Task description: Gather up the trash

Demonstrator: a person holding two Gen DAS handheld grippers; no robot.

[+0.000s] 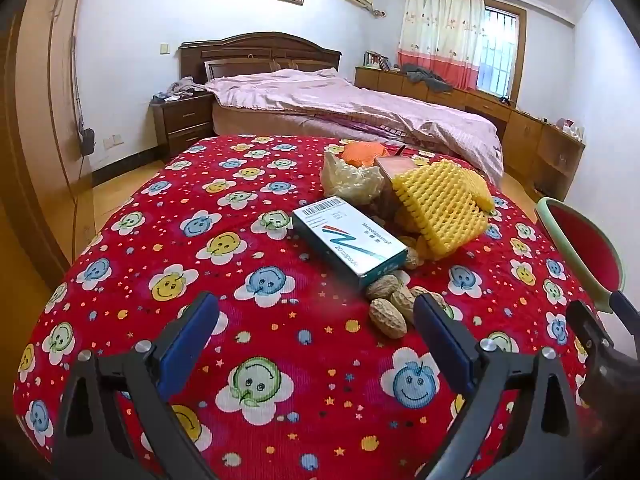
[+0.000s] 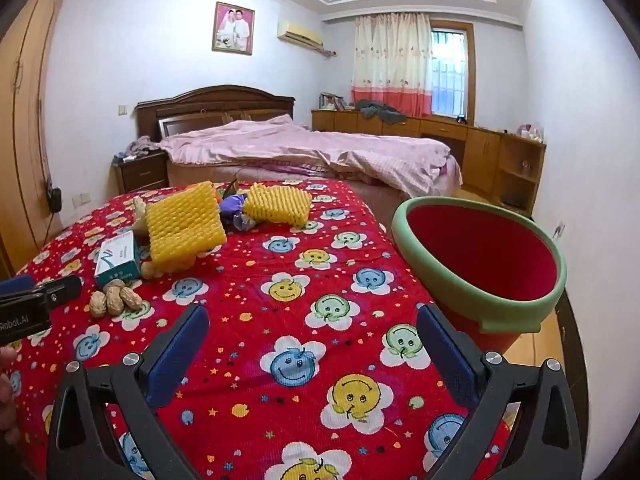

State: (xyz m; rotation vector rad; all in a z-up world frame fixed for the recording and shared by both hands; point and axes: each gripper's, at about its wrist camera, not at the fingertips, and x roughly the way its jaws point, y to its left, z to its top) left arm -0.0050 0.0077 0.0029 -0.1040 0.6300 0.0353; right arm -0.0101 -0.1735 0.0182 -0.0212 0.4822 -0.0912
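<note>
Both tongs, left tongs (image 1: pixel 316 334) and right tongs (image 2: pixel 312 354), are hanging spread and empty over the red flower-print cloth (image 2: pixel 256 292). The tan peanut shells (image 1: pixel 390 304) are lying nearest the left tongs, so lowering squarely over one looks best; the red green-rimmed bin (image 2: pixel 480 252) is waiting at the right.

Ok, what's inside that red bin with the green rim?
The red bin looks empty: only its bare red inner wall shows in the right wrist view. Its bottom is hidden behind the near rim, so small trash there cannot be ruled out.
</note>
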